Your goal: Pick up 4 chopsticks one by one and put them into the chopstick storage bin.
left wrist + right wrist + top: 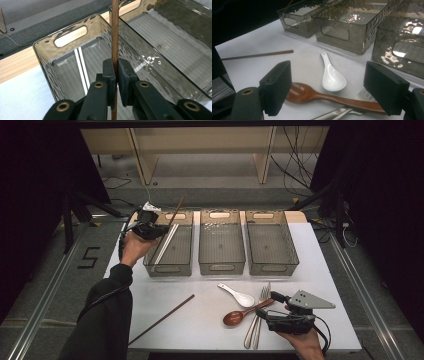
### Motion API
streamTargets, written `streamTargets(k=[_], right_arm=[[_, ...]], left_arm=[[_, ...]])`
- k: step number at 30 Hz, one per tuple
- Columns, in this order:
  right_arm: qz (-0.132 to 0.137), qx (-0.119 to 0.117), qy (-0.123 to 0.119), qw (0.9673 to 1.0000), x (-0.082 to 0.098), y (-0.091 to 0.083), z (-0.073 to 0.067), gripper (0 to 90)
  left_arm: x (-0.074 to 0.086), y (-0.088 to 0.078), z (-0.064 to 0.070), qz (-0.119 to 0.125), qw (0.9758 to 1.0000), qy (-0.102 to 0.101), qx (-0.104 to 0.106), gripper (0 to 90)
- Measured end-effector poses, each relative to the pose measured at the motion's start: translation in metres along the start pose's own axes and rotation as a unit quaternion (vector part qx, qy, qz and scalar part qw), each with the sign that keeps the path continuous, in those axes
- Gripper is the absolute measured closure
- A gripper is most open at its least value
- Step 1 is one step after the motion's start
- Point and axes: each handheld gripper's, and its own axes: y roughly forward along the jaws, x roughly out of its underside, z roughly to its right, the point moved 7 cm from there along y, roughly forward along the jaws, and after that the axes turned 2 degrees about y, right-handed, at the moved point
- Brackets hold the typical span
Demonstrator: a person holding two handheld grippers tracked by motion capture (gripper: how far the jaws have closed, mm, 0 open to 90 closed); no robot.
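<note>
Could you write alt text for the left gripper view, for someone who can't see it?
Two black tongs are shut on a thin brown wooden chopstick, held over a smoky clear plastic bin. Two pale chopsticks lie on the bin's ribbed floor, and a second bin sits beside it.

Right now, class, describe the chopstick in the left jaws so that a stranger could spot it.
Find the three smoky bins across the white table. Over the leftmost bin, the left gripper clamps a thin brown chopstick that slants upward, unlike its twin lying flat on the table.
</note>
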Motion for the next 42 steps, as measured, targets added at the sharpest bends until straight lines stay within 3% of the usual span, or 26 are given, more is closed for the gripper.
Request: streamTargets(k=[24, 33, 42], right_arm=[[0.000, 0.000, 0.000, 1.0000, 0.000, 0.000, 0.000, 23.2], [0.000, -0.001, 0.000, 1.0000, 0.000, 0.000, 0.000, 23.2], [0.000, 0.000, 0.000, 1.0000, 0.000, 0.000, 0.000, 23.2]], left_arm=[[0.023, 0.020, -0.001, -0.037, 0.9993, -0.010, 0.003, 83.7], [0.028, 0.024, -0.002, -0.045, 0.9988, -0.022, 0.000, 82.7], [0.029, 0.011, 0.000, -0.055, 0.9975, -0.044, 0.009, 58.9]])
